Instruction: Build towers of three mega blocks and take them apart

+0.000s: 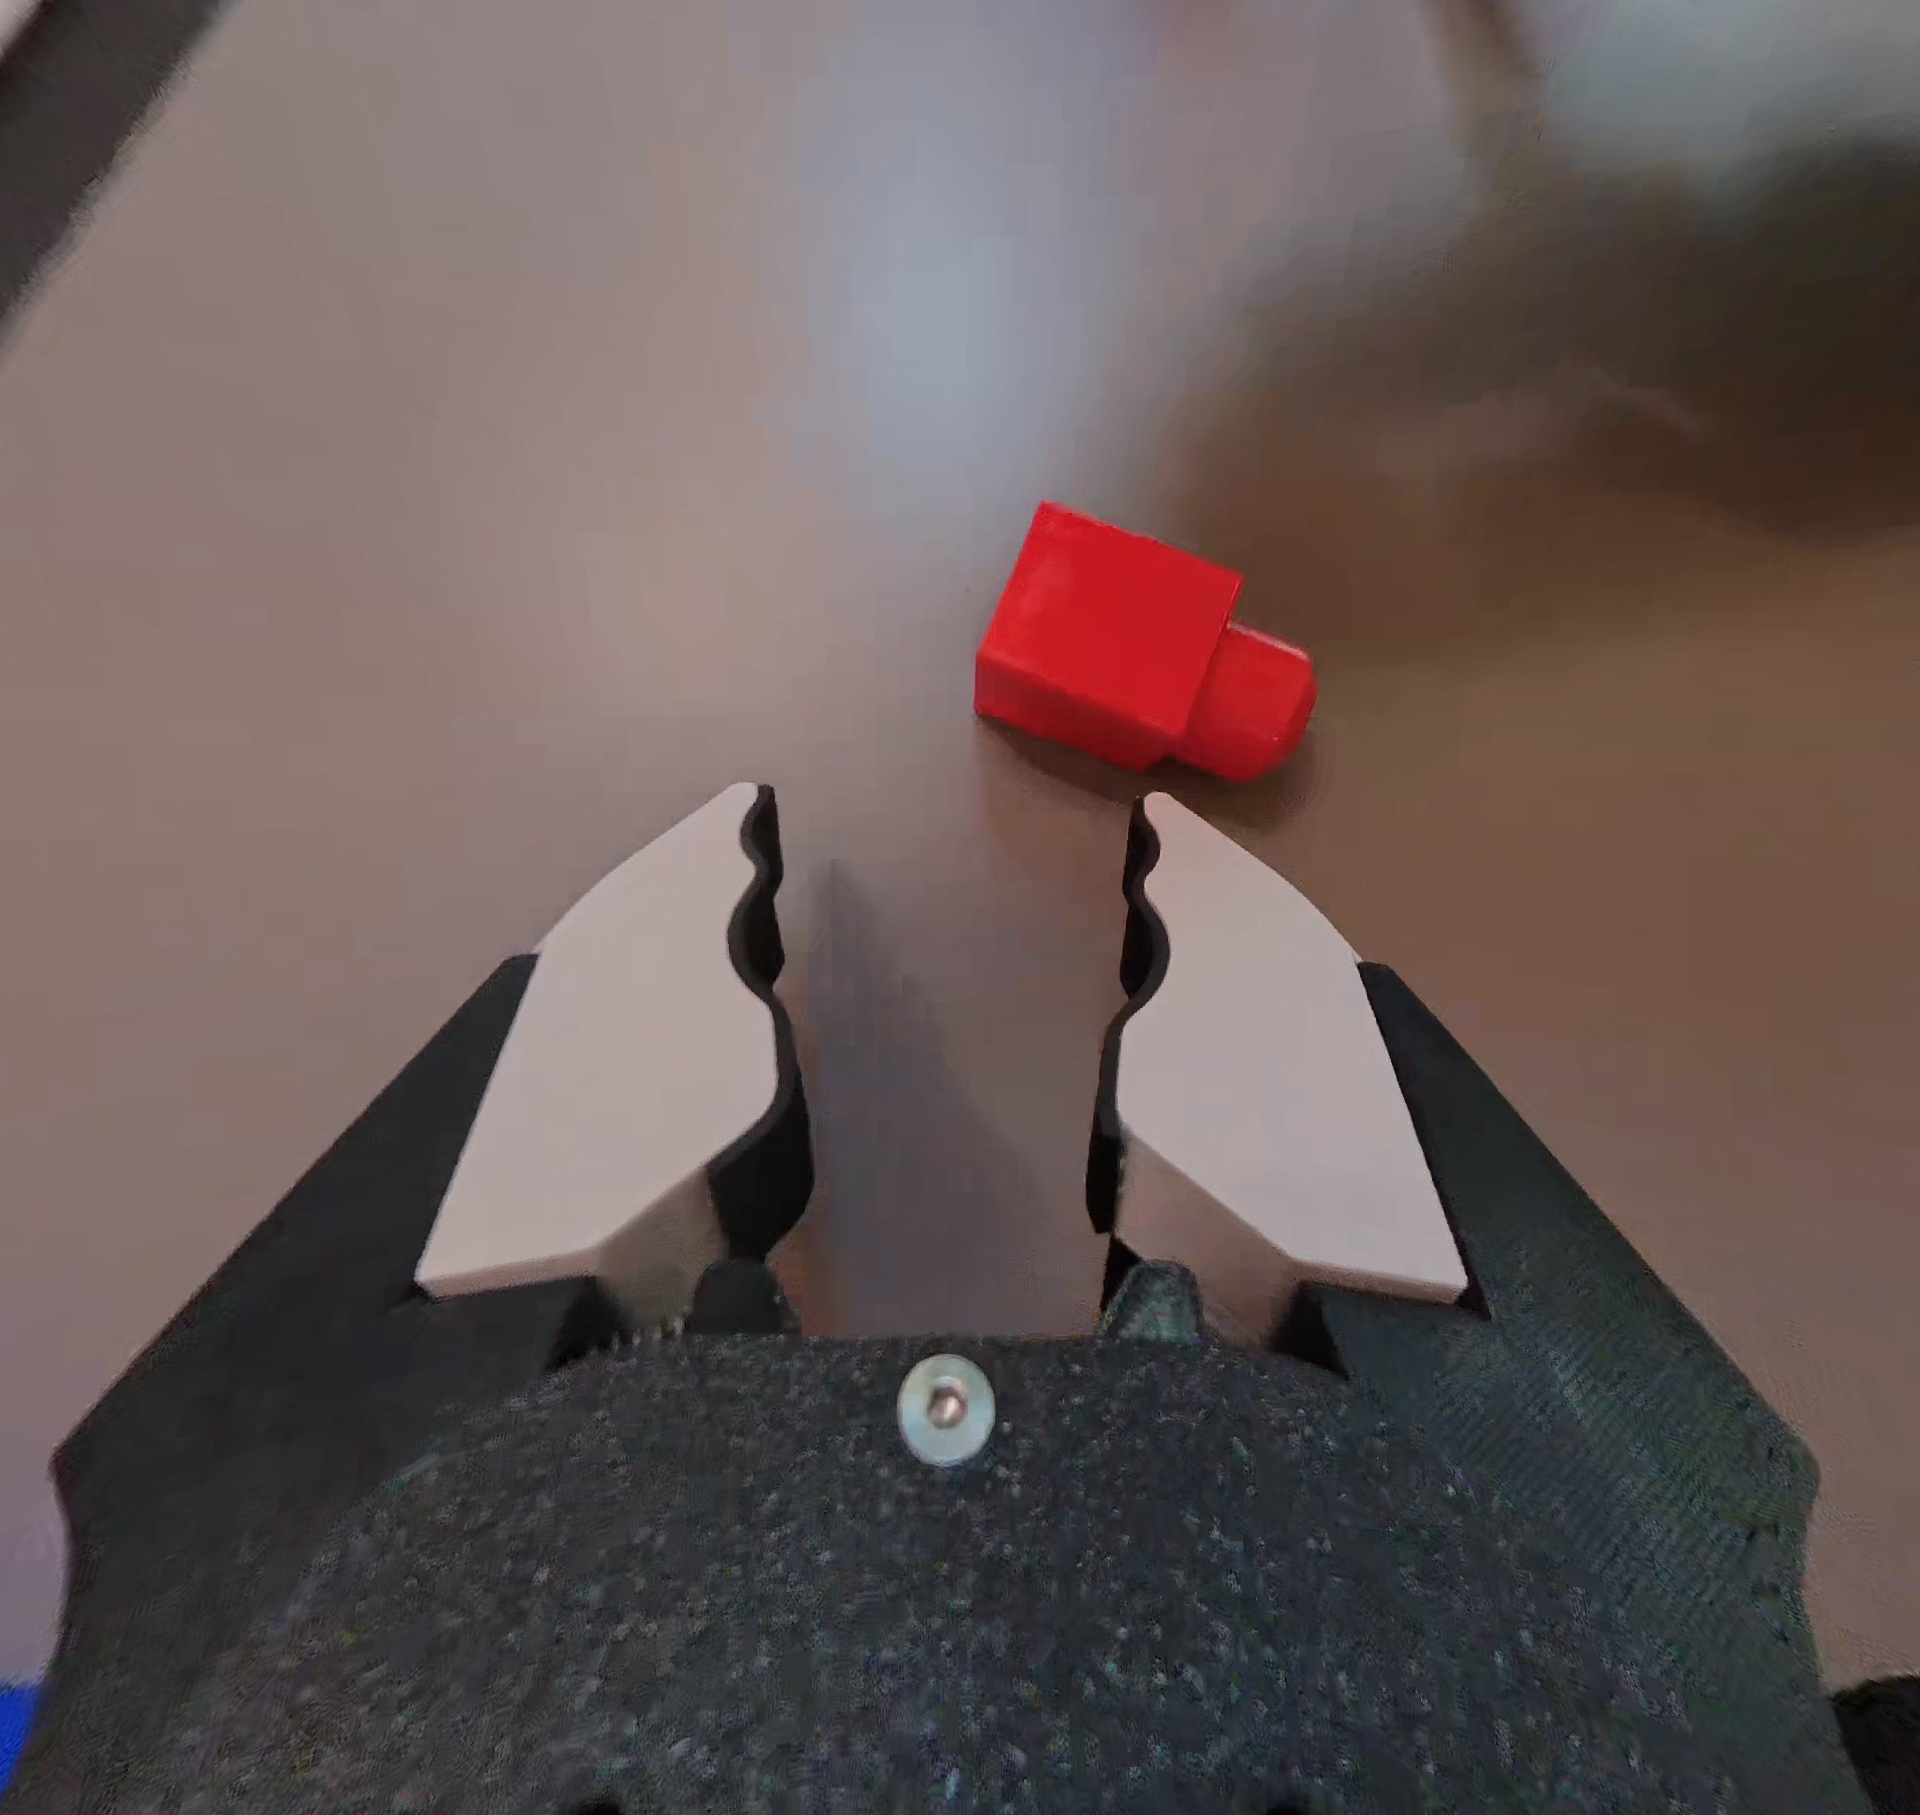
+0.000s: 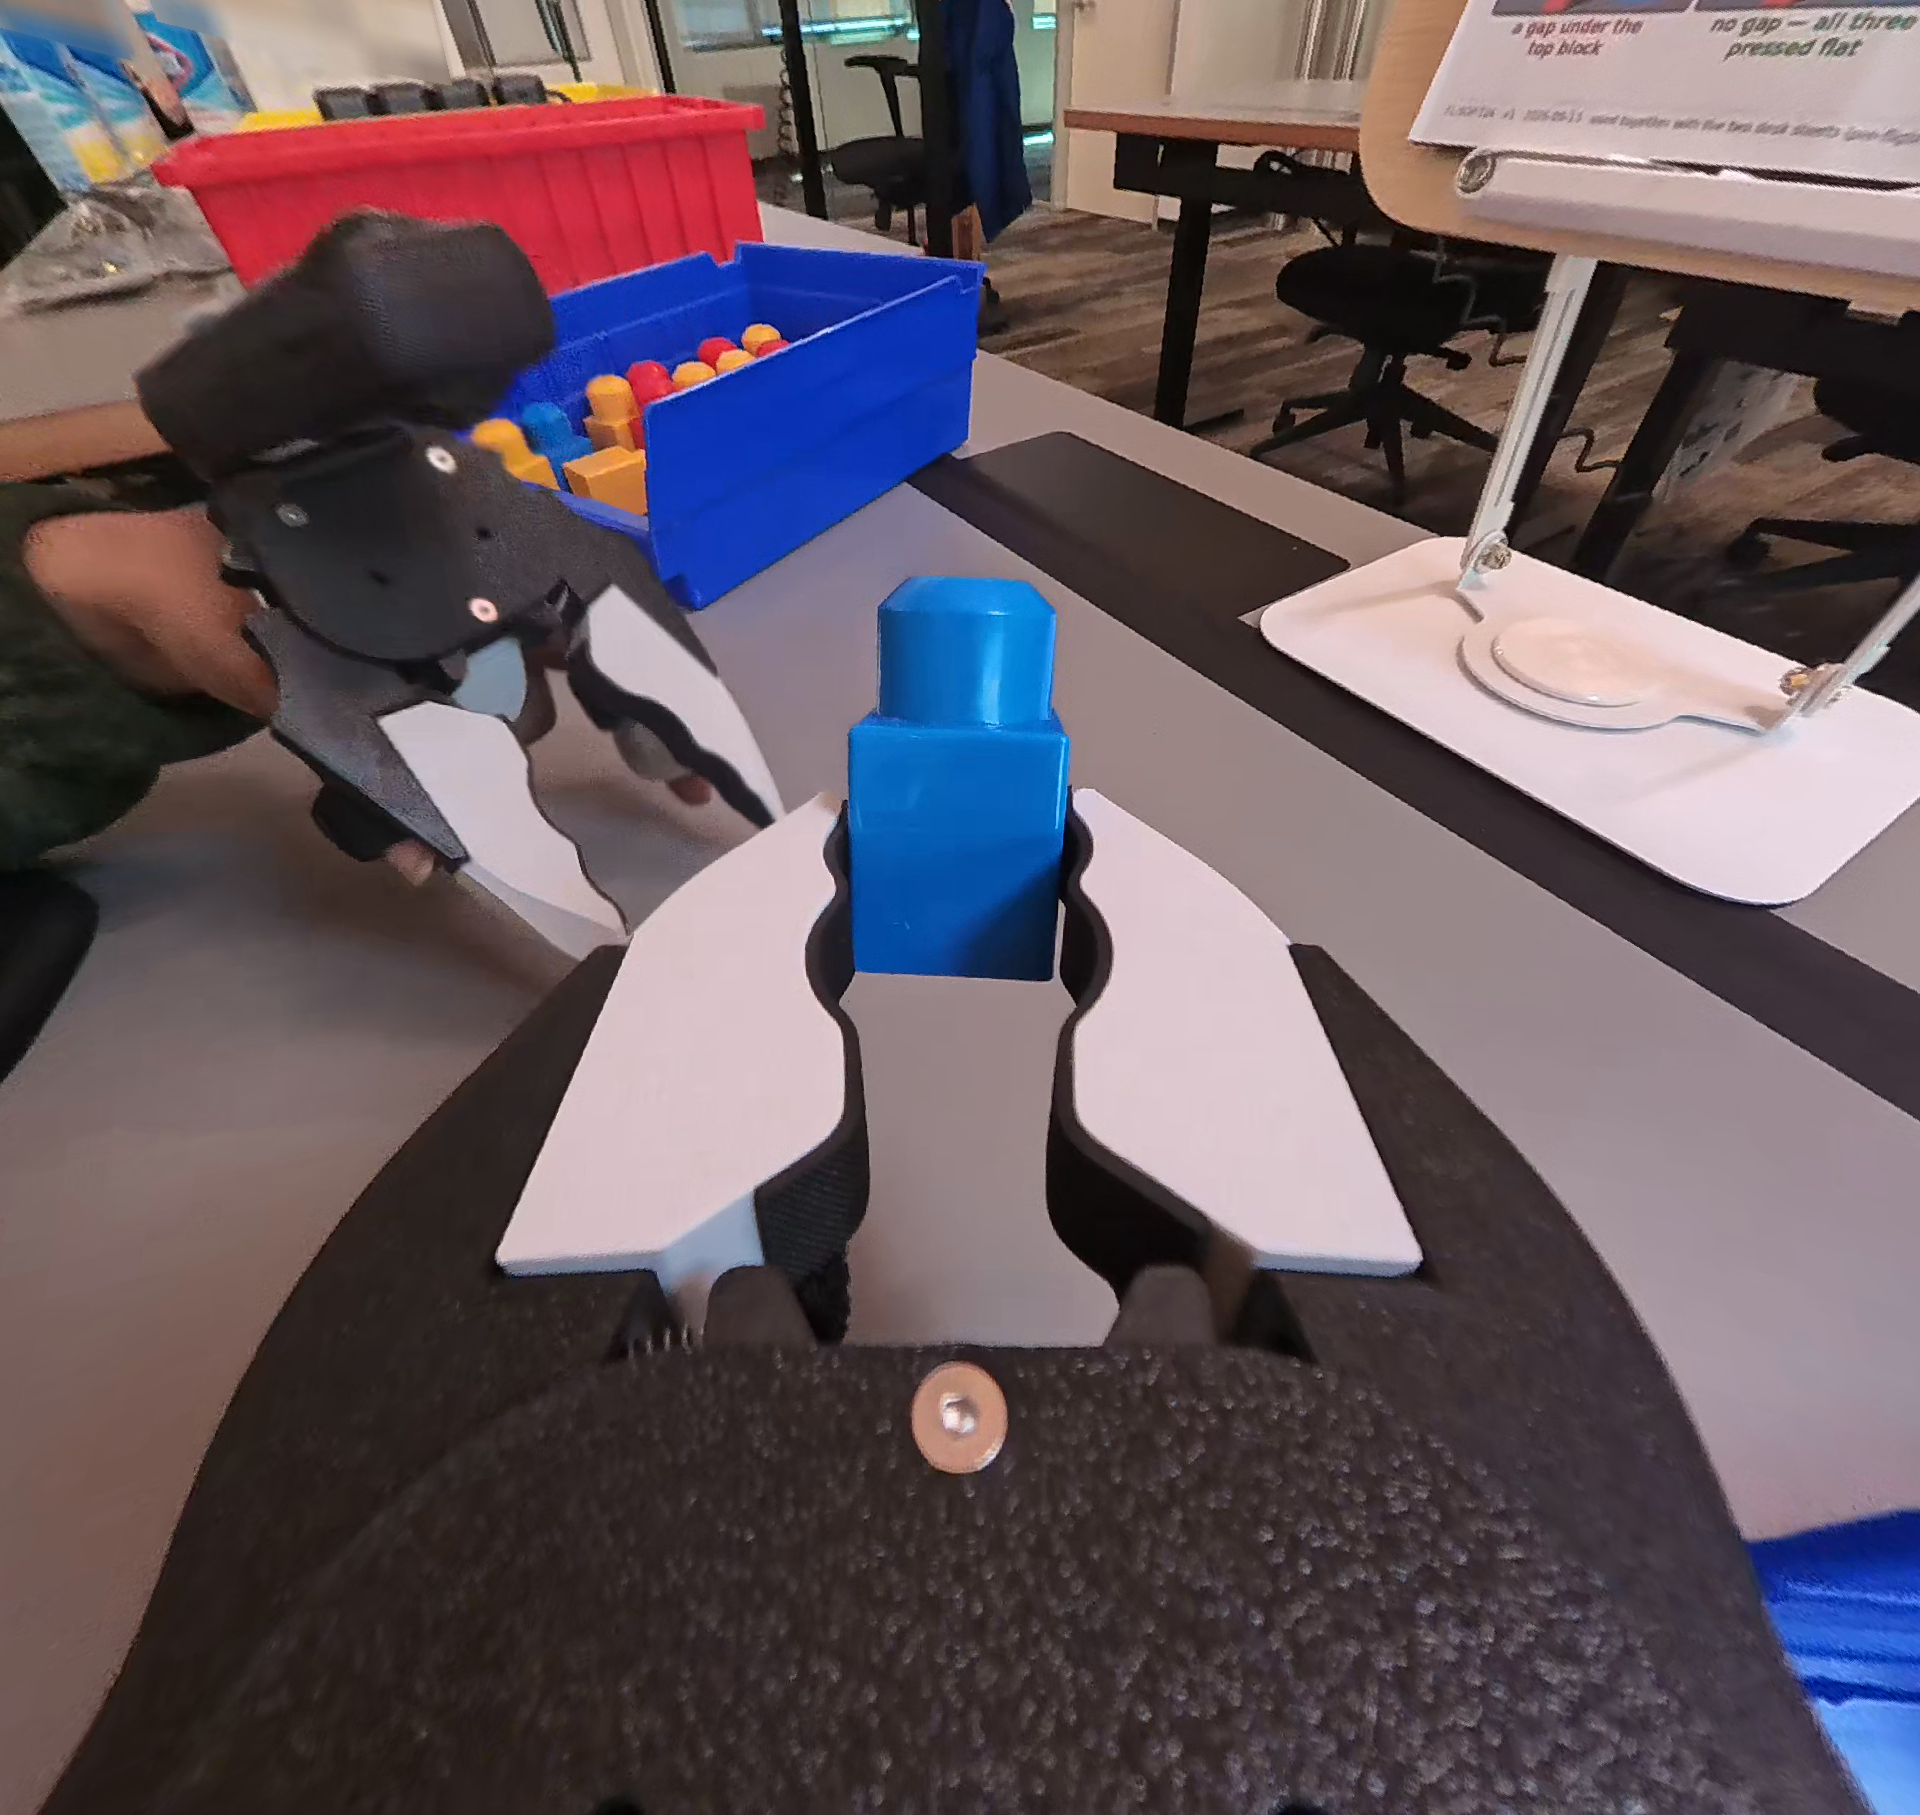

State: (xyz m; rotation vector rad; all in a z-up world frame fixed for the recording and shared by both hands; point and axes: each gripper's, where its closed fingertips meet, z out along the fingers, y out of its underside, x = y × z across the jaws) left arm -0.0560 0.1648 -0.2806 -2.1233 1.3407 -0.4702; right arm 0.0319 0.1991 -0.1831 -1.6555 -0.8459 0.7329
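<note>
Zero blocks stacked: right tool (image 2: 956,866) clamps upright blue block (image 2: 956,830); left tool (image 1: 951,799), jaws apart, empty near red block (image 1: 1117,648) lying on surface (image 1: 520,518).

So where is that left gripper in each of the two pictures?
Left wrist view: left gripper fills the bottom, open, just short of the red block.
Right wrist view: left gripper at left, open, angled down.
Shared landmark: the grey table.

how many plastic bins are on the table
2: a blue bin holding blocks, and a red bin behind it. Others may be hidden out of view.
</note>
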